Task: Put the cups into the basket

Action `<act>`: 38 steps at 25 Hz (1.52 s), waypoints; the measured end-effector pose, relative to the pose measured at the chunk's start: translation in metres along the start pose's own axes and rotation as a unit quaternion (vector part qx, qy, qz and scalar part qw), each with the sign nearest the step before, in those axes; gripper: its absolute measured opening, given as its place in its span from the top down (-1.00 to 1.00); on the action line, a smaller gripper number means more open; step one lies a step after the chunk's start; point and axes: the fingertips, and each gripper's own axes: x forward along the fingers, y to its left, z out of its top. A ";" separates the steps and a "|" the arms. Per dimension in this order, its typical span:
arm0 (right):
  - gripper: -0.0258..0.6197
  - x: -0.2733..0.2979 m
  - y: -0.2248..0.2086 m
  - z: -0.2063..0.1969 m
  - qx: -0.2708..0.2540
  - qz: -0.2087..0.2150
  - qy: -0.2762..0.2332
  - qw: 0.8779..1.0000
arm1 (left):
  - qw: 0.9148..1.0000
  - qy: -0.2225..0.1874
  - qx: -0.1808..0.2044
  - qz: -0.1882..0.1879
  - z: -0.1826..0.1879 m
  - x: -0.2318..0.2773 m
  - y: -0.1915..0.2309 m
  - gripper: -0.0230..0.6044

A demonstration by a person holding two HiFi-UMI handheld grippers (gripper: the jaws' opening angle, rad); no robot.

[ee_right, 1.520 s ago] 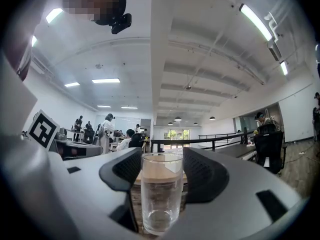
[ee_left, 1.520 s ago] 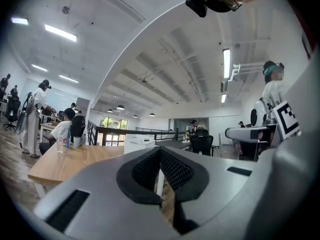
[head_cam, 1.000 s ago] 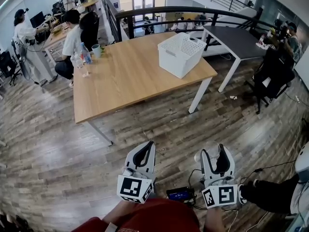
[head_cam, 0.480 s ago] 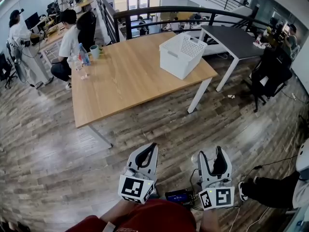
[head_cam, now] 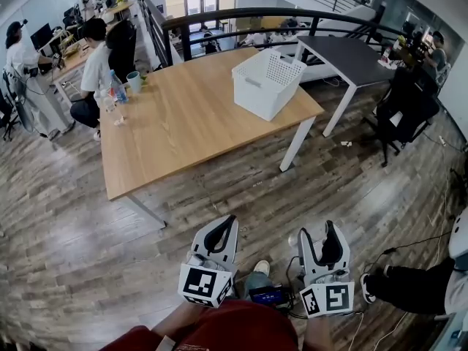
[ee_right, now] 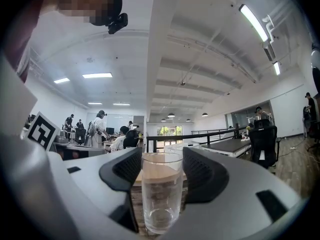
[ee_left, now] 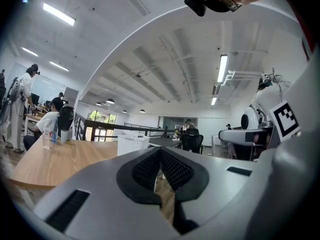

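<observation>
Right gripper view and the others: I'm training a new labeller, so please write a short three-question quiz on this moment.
1. True or false: the basket stands on the wooden table.
2. What is between the jaws of the right gripper? A: a bottle. B: a clear glass. C: nothing.
3. Fill in: the jaws of the left gripper are ___, with nothing between them.

Key: 1 true; 2 B; 3 shut.
</observation>
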 end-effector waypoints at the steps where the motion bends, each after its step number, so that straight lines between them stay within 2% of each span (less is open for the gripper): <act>1: 0.11 0.003 -0.003 0.001 0.000 0.001 0.000 1.000 | 1.000 0.001 0.000 -0.001 0.000 0.004 -0.001 0.91; 17: 0.11 0.044 -0.071 -0.003 0.006 0.007 -0.001 1.000 | 1.000 0.006 -0.001 -0.005 0.001 0.084 -0.022 0.91; 38: 0.12 0.090 -0.162 -0.018 0.030 0.035 0.001 0.999 | 0.999 0.022 0.019 0.032 -0.002 0.175 -0.054 0.91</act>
